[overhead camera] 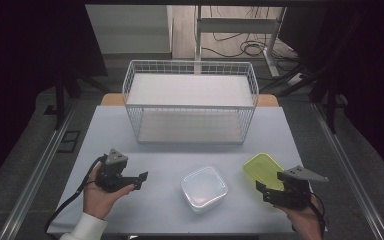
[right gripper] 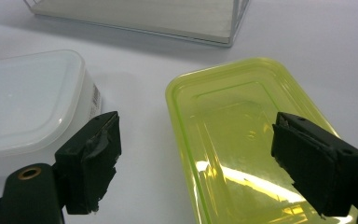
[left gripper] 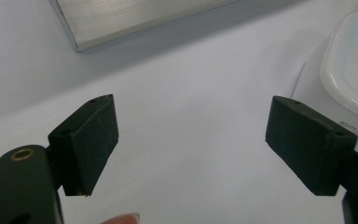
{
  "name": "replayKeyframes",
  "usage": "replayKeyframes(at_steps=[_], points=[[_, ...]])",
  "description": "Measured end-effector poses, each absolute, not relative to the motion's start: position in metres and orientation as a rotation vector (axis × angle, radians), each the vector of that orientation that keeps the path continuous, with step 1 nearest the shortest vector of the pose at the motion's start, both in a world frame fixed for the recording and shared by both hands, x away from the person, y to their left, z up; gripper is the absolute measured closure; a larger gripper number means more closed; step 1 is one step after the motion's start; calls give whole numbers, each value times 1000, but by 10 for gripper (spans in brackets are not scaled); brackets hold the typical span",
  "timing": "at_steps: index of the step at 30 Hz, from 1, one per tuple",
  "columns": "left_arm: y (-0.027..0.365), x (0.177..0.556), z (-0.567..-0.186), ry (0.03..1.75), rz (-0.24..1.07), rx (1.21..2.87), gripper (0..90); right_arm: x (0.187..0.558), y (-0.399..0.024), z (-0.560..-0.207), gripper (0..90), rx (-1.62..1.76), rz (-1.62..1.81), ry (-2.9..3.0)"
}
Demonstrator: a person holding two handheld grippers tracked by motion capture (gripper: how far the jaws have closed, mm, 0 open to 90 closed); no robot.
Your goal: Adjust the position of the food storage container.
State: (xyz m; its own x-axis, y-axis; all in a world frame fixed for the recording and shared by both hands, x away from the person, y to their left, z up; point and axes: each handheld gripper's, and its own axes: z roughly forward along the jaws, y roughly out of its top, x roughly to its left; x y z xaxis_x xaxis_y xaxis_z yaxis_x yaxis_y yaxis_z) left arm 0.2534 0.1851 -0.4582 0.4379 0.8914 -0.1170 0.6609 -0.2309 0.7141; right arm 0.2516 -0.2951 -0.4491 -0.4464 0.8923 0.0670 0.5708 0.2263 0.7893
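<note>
Right gripper (overhead camera: pixel 268 189) jaws stand released, empty, just above the yellow lid (overhead camera: pixel 263 169) at the table's (overhead camera: pixel 170 210) right front. Left gripper (overhead camera: pixel 139 181) likewise released, near the white box (overhead camera: pixel 203 188).

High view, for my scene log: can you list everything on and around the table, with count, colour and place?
Wire basket: one, white, upright at the far middle of the table, two tiers.
Clear container: one, translucent white with its lid on, near middle of the table, between the two grippers.
Yellow-green container: one, see-through yellow-green, near right, just ahead of the right gripper.
Table: one, pale grey top.
Cables: several, dark, on the floor beyond the table.
Left gripper: one, black, near left, fingers open over bare table.
Right gripper: one, black, near right, fingers open, nothing held.
Hands: two, entering from the bottom edge.
</note>
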Motion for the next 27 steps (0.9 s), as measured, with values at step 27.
replayKeyframes(at_steps=[27], points=[[182,255,-461,1291,398,2006,166,248,-321,-438,352,1480,965,2129]])
